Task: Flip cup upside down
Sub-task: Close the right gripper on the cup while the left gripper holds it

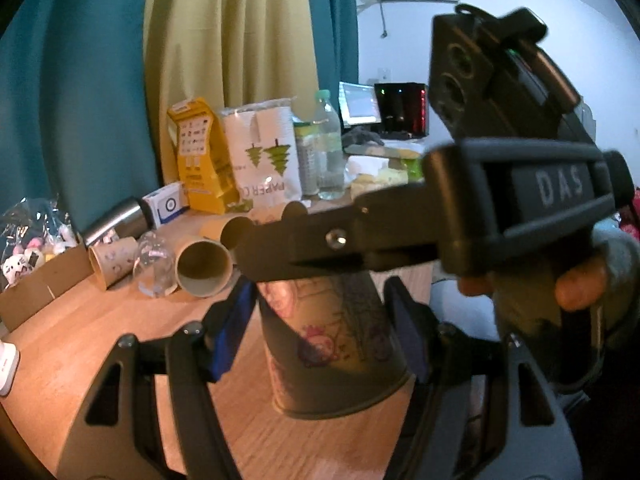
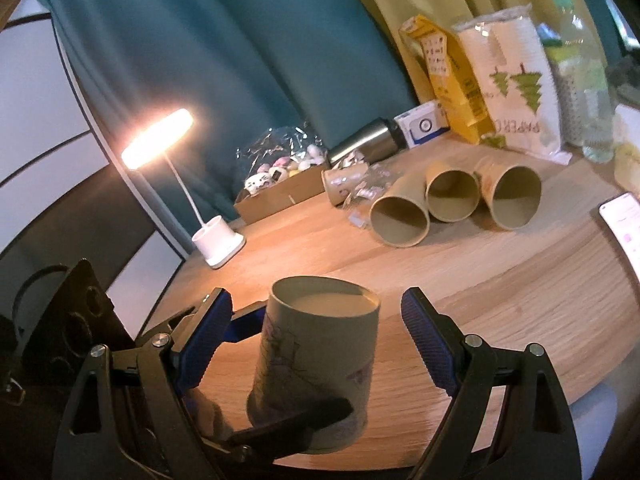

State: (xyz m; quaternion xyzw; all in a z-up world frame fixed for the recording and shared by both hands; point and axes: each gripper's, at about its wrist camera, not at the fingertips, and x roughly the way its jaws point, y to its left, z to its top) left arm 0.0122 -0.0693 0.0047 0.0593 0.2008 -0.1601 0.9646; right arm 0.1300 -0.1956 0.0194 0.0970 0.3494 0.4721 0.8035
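A printed paper cup (image 2: pixel 316 364) stands upside down on the wooden table (image 2: pixel 500 280), base up and rim down. It also shows in the left wrist view (image 1: pixel 340 344). My right gripper (image 2: pixel 316 344) is open, its blue pads on either side of the cup with gaps. My left gripper (image 1: pixel 324 328) is open around the same cup from the other side; its fingers (image 2: pixel 280 426) show low in the right wrist view. The right gripper's black body (image 1: pixel 520 200) crosses above the cup in the left wrist view.
Three plain paper cups (image 2: pixel 452 204) lie on their sides at mid table, beside a printed cup (image 2: pixel 344 184) and a clear cup (image 1: pixel 156 264). A lit lamp (image 2: pixel 160 140), cardboard box (image 2: pixel 280 196), steel flask (image 2: pixel 368 140), paper-cup bags, bottle and phone (image 2: pixel 624 224) stand around.
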